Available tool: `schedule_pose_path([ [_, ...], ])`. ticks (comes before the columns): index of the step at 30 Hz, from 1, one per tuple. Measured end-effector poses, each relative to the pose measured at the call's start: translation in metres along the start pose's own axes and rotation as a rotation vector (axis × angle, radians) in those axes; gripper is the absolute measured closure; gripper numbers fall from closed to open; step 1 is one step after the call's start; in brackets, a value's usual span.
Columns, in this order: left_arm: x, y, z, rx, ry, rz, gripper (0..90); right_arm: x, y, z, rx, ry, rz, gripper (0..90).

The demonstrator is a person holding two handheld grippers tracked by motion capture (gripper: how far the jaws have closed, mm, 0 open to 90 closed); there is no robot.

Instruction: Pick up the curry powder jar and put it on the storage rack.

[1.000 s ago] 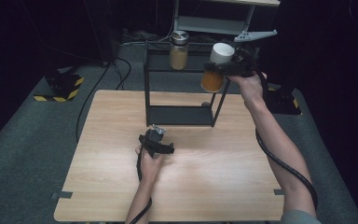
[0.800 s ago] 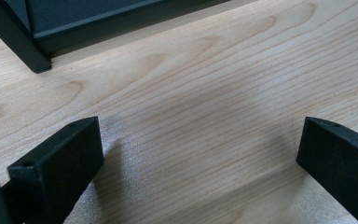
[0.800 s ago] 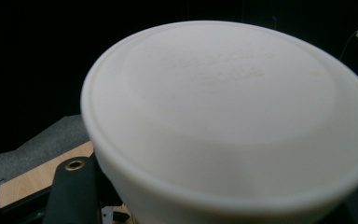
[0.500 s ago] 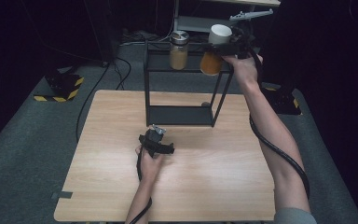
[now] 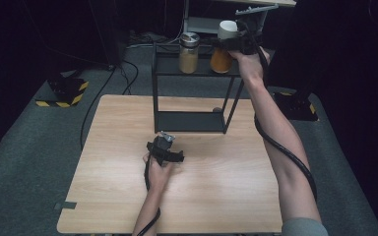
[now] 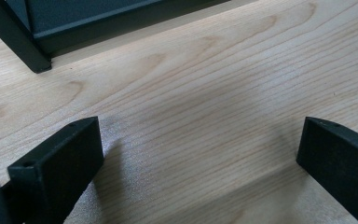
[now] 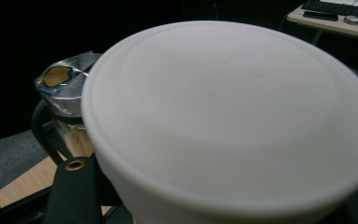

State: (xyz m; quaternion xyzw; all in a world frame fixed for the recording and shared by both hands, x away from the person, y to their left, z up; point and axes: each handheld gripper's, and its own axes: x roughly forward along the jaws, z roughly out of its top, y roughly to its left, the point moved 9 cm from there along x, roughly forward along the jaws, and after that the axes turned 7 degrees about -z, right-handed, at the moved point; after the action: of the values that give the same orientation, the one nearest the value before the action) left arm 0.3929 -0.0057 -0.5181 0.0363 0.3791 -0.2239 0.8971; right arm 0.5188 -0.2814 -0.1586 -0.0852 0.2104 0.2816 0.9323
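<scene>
An orange jar (image 5: 221,60) with a white lid (image 5: 228,28) is at the right end of the black rack's top shelf (image 5: 170,65). My right gripper (image 5: 226,44) is shut on it just under the lid. Whether the jar rests on the shelf I cannot tell. In the right gripper view the white lid (image 7: 233,116) is close up, with one black fingertip (image 7: 74,186) at its lower left. A tan jar with a silver lid (image 5: 188,53) (image 7: 63,86) stands just to its left. My left gripper (image 5: 163,143) (image 6: 200,154) rests open on the wooden table (image 6: 205,93), nothing between its fingers.
The black two-level rack (image 5: 189,121) stands at the table's far edge, and its foot (image 6: 37,60) is just ahead of the left gripper. A black cable (image 5: 295,162) trails along the right forearm. Grey carpet surrounds the table (image 5: 226,196), and a yellow-black striped block (image 5: 61,96) lies on the floor at the left.
My right gripper has carried the orange jar up and to the left, from beside the rack's right post to the top shelf next to the silver-lidded jar. The left gripper has stayed put.
</scene>
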Motion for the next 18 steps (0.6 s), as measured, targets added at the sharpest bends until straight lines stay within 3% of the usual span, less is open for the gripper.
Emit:
schedule_pose_path([
  [4, 0.0, 0.0, 0.0, 0.0, 0.0, 0.0, 0.2, 0.006, 0.001, 0.002, 0.001, 0.012, -0.035, 35.0],
  [18, 0.0, 0.0, 0.0, 0.001, 0.0, 0.001, 0.2, 0.018, -0.002, 0.005, 0.014, 0.036, -0.069, 35.0],
])
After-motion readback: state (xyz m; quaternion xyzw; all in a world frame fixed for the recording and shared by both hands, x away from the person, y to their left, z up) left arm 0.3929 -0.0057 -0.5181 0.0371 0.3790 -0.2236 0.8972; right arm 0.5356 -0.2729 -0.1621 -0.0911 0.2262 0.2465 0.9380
